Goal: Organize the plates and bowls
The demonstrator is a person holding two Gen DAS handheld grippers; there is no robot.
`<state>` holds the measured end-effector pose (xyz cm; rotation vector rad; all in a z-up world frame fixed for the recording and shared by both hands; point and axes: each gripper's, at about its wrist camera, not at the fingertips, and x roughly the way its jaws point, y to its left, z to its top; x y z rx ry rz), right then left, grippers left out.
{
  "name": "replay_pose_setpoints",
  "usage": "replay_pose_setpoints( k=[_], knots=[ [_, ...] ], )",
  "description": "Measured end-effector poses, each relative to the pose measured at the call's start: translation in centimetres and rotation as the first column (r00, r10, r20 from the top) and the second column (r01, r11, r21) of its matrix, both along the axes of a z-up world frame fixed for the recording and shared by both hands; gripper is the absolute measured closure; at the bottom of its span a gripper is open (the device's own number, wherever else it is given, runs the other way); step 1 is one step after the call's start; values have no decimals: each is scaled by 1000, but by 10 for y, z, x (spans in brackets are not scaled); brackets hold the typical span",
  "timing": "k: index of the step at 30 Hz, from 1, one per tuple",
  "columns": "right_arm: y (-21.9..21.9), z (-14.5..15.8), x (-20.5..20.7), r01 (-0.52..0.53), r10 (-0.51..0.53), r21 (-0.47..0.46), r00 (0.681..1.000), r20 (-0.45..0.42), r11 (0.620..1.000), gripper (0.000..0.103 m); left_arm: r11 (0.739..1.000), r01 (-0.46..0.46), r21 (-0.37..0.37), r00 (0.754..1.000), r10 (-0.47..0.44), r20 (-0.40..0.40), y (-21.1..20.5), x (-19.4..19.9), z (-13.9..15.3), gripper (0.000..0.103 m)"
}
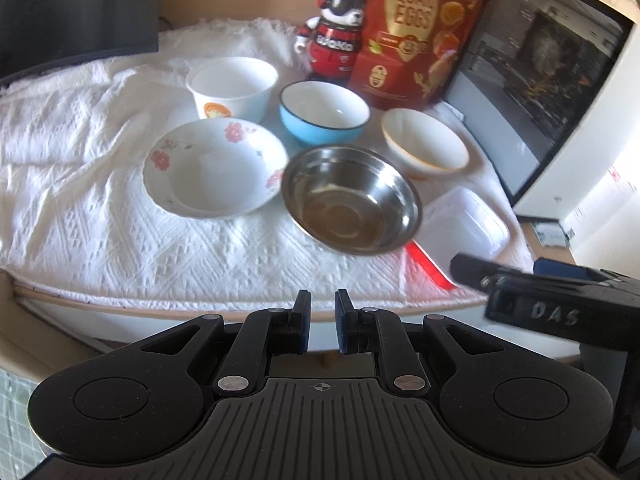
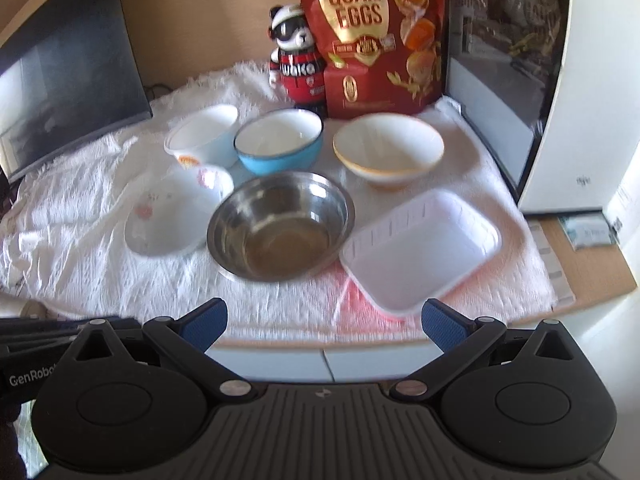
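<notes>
A: Where do the dishes sit?

B: All 5 bowls stand apart on the white tablecloth point(image 2: 100, 208), in 2 rows. At the back: the white bowl with an orange logo point(image 1: 232, 88), the blue enamel bowl point(image 1: 324, 114) and the cream bowl with an orange rim point(image 1: 424, 144). In front: the floral bowl point(image 1: 216, 166) and the steel bowl point(image 2: 280, 226), nearly touching. The white plastic tray point(image 2: 420, 248) lies just right of the steel bowl.

A: Why nothing stacked?

B: I judge the sorting has not begun; every bowl is upright and alone.

A: And the grippers?

B: The left gripper point(image 1: 322, 320) hangs off the table's near edge, jaws almost together with a narrow gap, nothing between them. The right gripper point(image 2: 324, 320) has its jaws spread wide and empty, aimed toward the steel bowl and tray, probably ready for a rim.

A: Clutter?

B: A panda figurine point(image 2: 296, 68) and a quail eggs bag point(image 2: 372, 36) at the back.
</notes>
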<state>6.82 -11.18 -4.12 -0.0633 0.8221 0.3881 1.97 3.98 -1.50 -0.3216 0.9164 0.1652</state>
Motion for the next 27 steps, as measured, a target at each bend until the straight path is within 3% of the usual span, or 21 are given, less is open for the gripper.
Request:
replay_pose_setpoints(
  k=[3, 9, 13, 17, 21, 27],
  knots=[
    [9, -2, 15, -22, 20, 45, 999, 29, 999, 0, 999, -14, -32, 1000, 14, -3, 22, 8, -8, 88],
    [49, -7, 54, -59, 57, 131, 998, 20, 990, 0, 981, 41, -192, 998, -29, 64, 86, 35, -30, 88],
    [84, -10, 82, -39, 39, 124, 999, 8, 991, 0, 985, 86, -149, 996, -82, 34, 115, 59, -40, 88],
    [108, -24, 106, -12, 23, 112, 995, -95, 994, 0, 985, 133, -107, 990, -137, -22, 136, 79, -53, 88],
    [109, -29, 112, 66, -38, 172, 986, -165, 983, 0, 976, 158, -148, 985, -167, -53, 151, 94, -63, 88],
    [88, -21, 128, 117, -114, 33, 990, -87, 993, 0, 951, 157, -266, 986, -165, -10, 153, 112, -68, 88]
  ],
)
